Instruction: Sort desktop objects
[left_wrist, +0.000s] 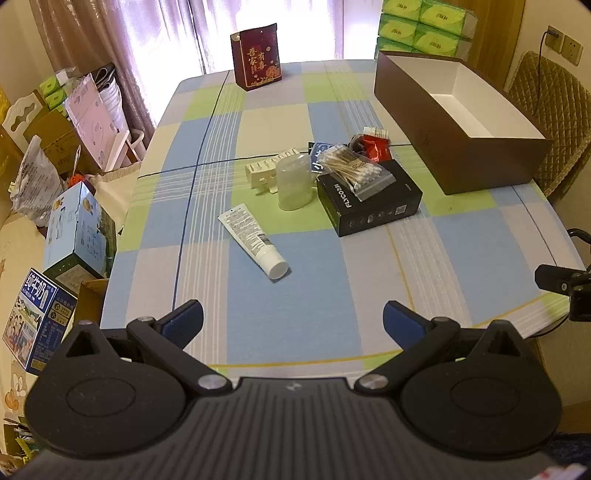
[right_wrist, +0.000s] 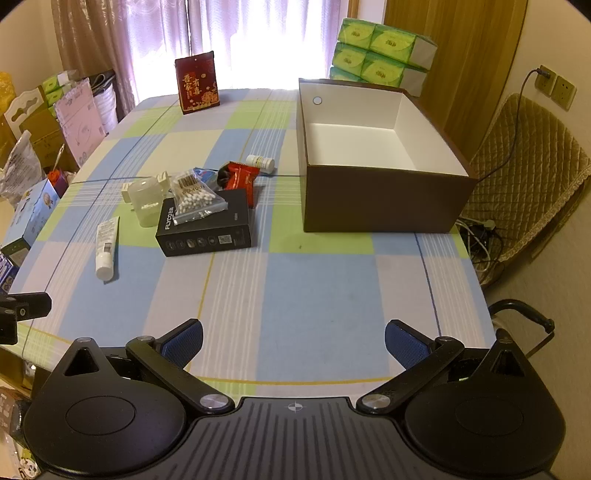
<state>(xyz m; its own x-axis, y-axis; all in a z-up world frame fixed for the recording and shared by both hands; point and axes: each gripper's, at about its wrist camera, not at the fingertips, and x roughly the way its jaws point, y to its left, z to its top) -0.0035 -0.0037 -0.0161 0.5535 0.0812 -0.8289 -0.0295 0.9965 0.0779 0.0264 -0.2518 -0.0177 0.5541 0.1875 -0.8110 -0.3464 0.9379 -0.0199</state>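
Observation:
A cluster of objects lies mid-table: a white tube (left_wrist: 255, 240) (right_wrist: 106, 245), a clear plastic cup (left_wrist: 293, 181) (right_wrist: 146, 202), a black FLYCO box (left_wrist: 369, 201) (right_wrist: 205, 225) with a bag of cotton swabs (left_wrist: 354, 170) (right_wrist: 194, 197) on top, a red packet (left_wrist: 375, 146) (right_wrist: 242, 179), a cream plastic holder (left_wrist: 264, 170) and a small white bottle (right_wrist: 261, 162). An empty brown box (left_wrist: 458, 122) (right_wrist: 380, 155) stands at the right. My left gripper (left_wrist: 293, 321) and right gripper (right_wrist: 293, 338) are open and empty above the near table edge.
A red gift bag (left_wrist: 256, 55) (right_wrist: 197, 83) stands at the table's far side. Green tissue packs (right_wrist: 380, 55) are stacked behind the brown box. A padded chair (right_wrist: 524, 177) stands right of the table. Cartons and bags (left_wrist: 70, 236) crowd the floor at the left.

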